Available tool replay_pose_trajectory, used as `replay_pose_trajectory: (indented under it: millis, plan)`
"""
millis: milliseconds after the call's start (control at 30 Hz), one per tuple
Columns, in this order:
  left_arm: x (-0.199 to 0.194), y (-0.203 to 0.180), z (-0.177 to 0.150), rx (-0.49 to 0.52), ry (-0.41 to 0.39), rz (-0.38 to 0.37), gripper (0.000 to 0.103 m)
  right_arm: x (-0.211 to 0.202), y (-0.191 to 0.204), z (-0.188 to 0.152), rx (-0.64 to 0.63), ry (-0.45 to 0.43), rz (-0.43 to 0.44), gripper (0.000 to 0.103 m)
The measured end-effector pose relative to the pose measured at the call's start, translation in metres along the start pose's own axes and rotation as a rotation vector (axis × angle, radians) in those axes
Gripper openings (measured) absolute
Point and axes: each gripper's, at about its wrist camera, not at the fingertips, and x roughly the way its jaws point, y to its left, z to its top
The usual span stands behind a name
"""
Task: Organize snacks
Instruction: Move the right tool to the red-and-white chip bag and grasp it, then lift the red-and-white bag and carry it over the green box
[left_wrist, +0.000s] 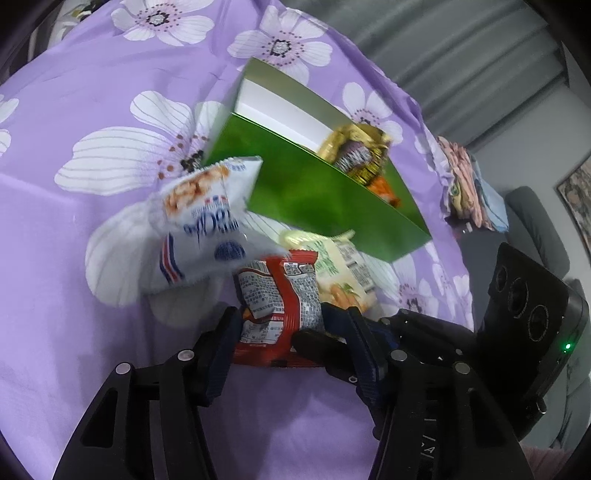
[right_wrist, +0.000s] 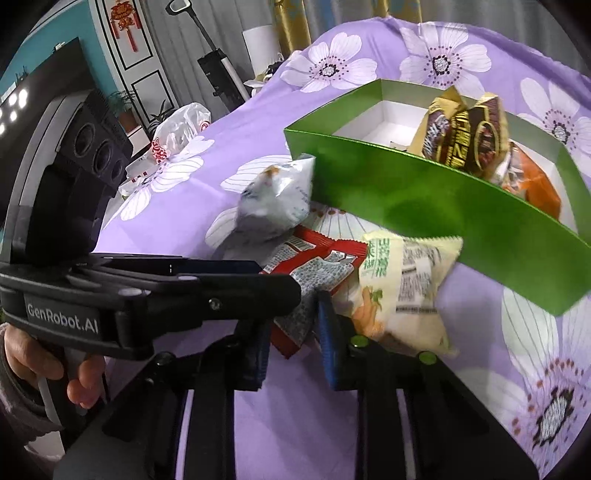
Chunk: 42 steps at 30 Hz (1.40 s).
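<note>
Left gripper (left_wrist: 282, 332), lower centre of the left wrist view: jaws set partly apart with the red snack packet (left_wrist: 277, 299) between them; both blue pads meet the packet's sides, so the jaws appear clamped on it. Right gripper (right_wrist: 291, 343), lower centre of the right wrist view: jaws partly apart around a corner of the same red snack packet (right_wrist: 314, 266); whether the pads press it cannot be told. The cream snack packet (right_wrist: 402, 291) lies just beside the right-hand finger, overlapping the red one. In the left wrist view this cream snack packet (left_wrist: 341, 273) sits right of the red packet, near the frame centre. A white snack packet (left_wrist: 207, 229), blurred, lies left of centre, its upper edge against the green box (left_wrist: 314, 199). The same white snack packet (right_wrist: 277, 199) appears at centre in the right wrist view, touching the near wall of the green box (right_wrist: 424, 199). Inside the box, upper right, stand a gold-and-brown packet (right_wrist: 465, 136) and an orange packet (right_wrist: 535, 181).

All items rest on a bed covered by a purple floral sheet (left_wrist: 92, 110). A white plastic bag (right_wrist: 177, 136) lies at the sheet's edge, upper left; behind it stand a teal wall and grey curtains.
</note>
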Motion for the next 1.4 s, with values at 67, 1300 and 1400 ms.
replay_pose_trajectory:
  millis: [67, 1300, 1400]
  plan:
    - [-0.003, -0.008, -0.006, 0.008, 0.005, -0.001, 0.057, -0.006, 0.000, -0.006, 0.008, -0.002, 0.004, 0.024]
    - [-0.030, -0.067, -0.013, 0.077, -0.025, -0.001, 0.046, -0.068, 0.001, -0.028, 0.050, -0.082, -0.019, 0.019]
    - [-0.029, -0.046, -0.016, 0.008, -0.003, 0.019, 0.053, -0.078, -0.027, -0.033, 0.123, -0.086, -0.075, 0.048]
